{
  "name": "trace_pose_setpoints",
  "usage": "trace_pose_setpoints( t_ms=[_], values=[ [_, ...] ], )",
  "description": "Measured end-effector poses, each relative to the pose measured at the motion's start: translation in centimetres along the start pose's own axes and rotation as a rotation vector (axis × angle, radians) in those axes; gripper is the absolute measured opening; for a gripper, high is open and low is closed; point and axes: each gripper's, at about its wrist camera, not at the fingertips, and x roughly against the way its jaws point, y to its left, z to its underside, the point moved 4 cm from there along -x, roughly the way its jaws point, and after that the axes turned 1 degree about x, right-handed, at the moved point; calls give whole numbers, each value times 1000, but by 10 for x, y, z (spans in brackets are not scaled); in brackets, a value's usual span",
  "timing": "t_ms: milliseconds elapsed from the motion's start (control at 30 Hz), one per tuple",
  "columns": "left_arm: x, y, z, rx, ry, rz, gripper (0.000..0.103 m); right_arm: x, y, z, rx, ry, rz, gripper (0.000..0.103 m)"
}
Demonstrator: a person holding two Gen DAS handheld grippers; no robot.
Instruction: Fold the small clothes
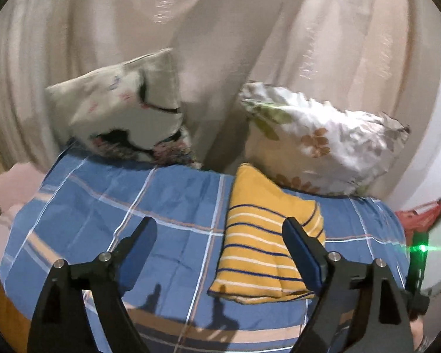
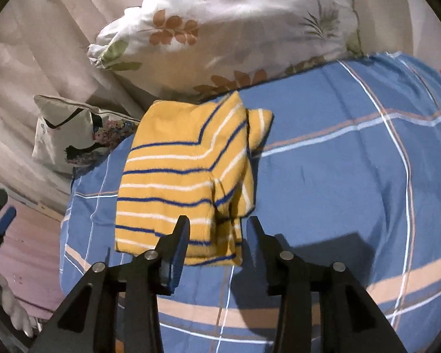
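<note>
Yellow striped top [image 2: 185, 182] lying folded on the blue plaid bed [image 2: 338, 176], about 12 o'clock from the right gripper [image 2: 217, 229]. Right fingers spread apart, empty, hovering right at the near hem, probably lined up for one more tuck or a smoothing pass. Left gripper [image 1: 220, 229] also released, nothing held, top sitting at 1 o'clock, partly behind its right finger. Two pillows [image 1: 323, 138] propped at the far edge, out of the way.

Yellow shirt [image 1: 258, 235] [image 2: 185, 182] with blue and white stripes, folded into a compact bundle, lay flat on the blue checked sheet [image 1: 103, 206] [image 2: 338, 176], one folded flap sticking out at the side.
</note>
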Motion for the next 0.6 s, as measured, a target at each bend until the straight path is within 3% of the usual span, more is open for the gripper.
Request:
trace_pose_setpoints(
  t_ms=[100, 233, 467, 600],
  values=[
    [5, 10, 10, 35, -2, -93, 87, -5, 4, 16, 0, 6, 3, 44],
    [14, 16, 14, 24, -29, -134, 87, -12, 23, 33, 56, 24, 28, 44],
    [8, 16, 14, -49, -54, -134, 88, -10, 53, 44, 149, -4, 96, 52],
    [-6, 19, 15, -117, -8, -111, 88, -18, 60, 43, 118, -6, 138, 52]
  ],
)
